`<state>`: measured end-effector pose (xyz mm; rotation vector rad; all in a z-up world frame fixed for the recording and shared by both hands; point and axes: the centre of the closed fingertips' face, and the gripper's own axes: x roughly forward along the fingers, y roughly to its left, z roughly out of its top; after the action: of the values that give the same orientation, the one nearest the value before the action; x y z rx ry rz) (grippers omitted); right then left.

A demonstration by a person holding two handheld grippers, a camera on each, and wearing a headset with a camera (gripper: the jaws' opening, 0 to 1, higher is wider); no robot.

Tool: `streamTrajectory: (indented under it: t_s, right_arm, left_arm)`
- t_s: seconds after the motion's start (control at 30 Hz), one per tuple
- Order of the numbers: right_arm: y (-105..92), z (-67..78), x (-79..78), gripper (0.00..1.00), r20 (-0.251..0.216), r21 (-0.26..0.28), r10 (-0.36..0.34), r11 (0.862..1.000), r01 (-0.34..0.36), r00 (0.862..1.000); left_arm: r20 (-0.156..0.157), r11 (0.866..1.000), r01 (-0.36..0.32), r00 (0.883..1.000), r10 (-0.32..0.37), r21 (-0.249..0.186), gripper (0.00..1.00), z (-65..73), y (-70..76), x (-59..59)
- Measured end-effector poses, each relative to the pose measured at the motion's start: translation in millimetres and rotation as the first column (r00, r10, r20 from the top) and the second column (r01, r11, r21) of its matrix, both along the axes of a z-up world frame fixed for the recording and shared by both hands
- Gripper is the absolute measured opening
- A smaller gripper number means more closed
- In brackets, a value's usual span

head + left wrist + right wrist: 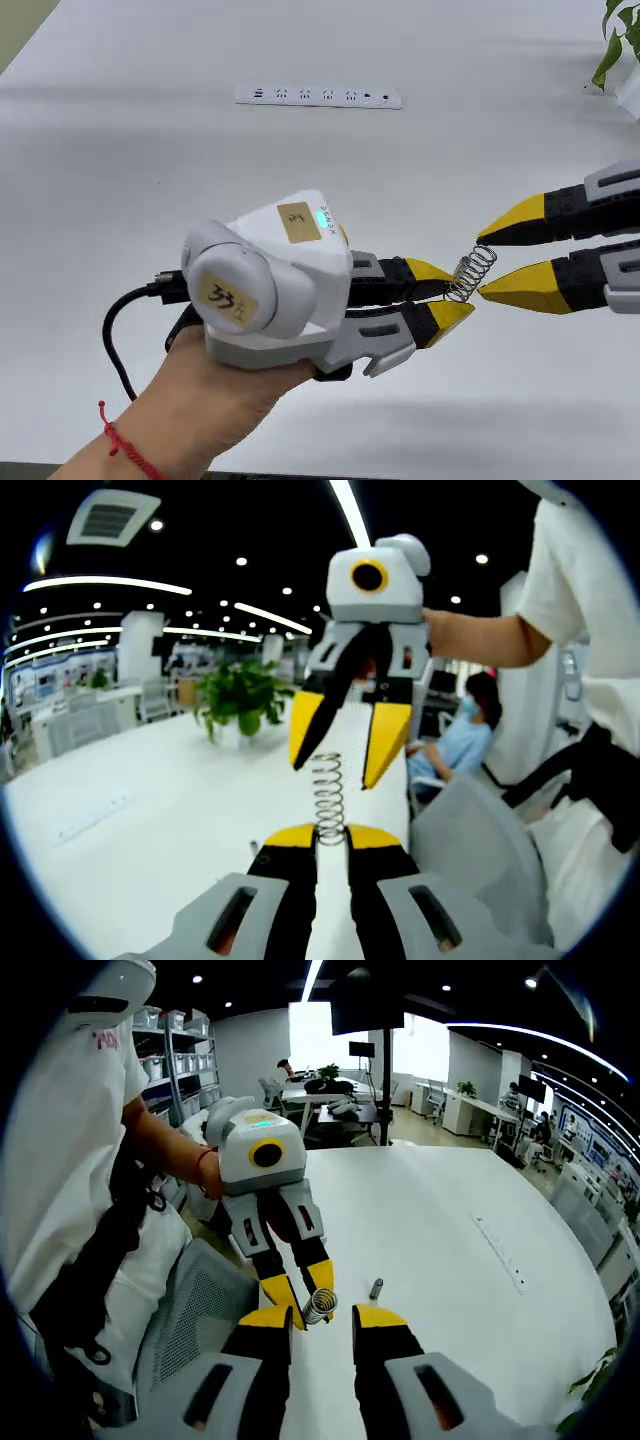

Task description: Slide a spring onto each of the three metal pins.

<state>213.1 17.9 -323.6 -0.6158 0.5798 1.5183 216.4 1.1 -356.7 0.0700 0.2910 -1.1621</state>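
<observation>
Hand-held left tool (457, 292), left of the small silver coil spring (470, 274): jaws closed on the spring's near end. The coil sticks out free beyond the yellow tips and is held clear of the white surface (150, 180).

Right of the spring: right tool (481, 265), jaws parted, tips either side of the coil's free end, not clamping it.

Right gripper view: short grey metal pin (375, 1289) just right of the spring, at one jaw tip of the right tool. Cannot tell how it is carried.

Step judged: threading the spring onto a pin; not yet on. Next move calls for lining the coil's bore up with the pin's axis, then a straight push.
</observation>
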Motion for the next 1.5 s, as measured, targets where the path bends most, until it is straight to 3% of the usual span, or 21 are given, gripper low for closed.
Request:
streamTrajectory:
  t_s: [0.17,0.33,0.43,0.6,0.77,1.13,1.5]
  right_arm:
    - [2.9,-5.8,-5.2,0.25,0.009,-0.127,0.156,0.980,-0.153,0.988]
    - [3.1,-17.4,-3.3,0.24,-0.002,-0.223,0.269,0.939,-0.263,0.963]
    - [3.2,-25.6,-3.0,0.23,0.001,-0.283,0.327,0.906,-0.314,0.945]
    - [3.3,-32.0,-6.0,0.20,-0.015,-0.320,0.367,0.880,-0.352,0.930]
    - [-2.3,-37.4,-8.1,0.18,-0.029,-0.372,0.405,0.844,-0.386,0.914]
    - [-5.4,-37.1,-4.5,0.13,-0.031,-0.395,0.422,0.827,-0.399,0.906]
    - [-5.3,-38.0,-7.4,0.12,-0.047,-0.398,0.409,0.829,-0.393,0.911]
  left_arm:
    - [0.005,1.000,0.011,1.000,-0.011,0.008,0.10,-4.1,-1.2,-1.2]
    - [0.010,1.000,0.018,1.000,-0.018,0.016,0.10,-7.1,-2.7,-2.2]
    - [0.007,1.000,0.021,1.000,-0.022,0.021,0.10,-9.5,-4.4,-2.4]
    - [0.003,0.999,0.026,1.000,-0.026,0.023,0.10,-11.9,-6.3,-2.2]
    - [-0.002,1.000,0.026,1.000,-0.026,0.016,0.10,-12.3,-6.7,-0.9]
    - [-0.004,1.000,0.029,1.000,-0.029,0.007,0.10,-11.3,-7.5,-0.2]
    - [0.013,0.999,0.041,0.999,-0.041,0.016,0.11,-11.7,-8.8,-2.1]
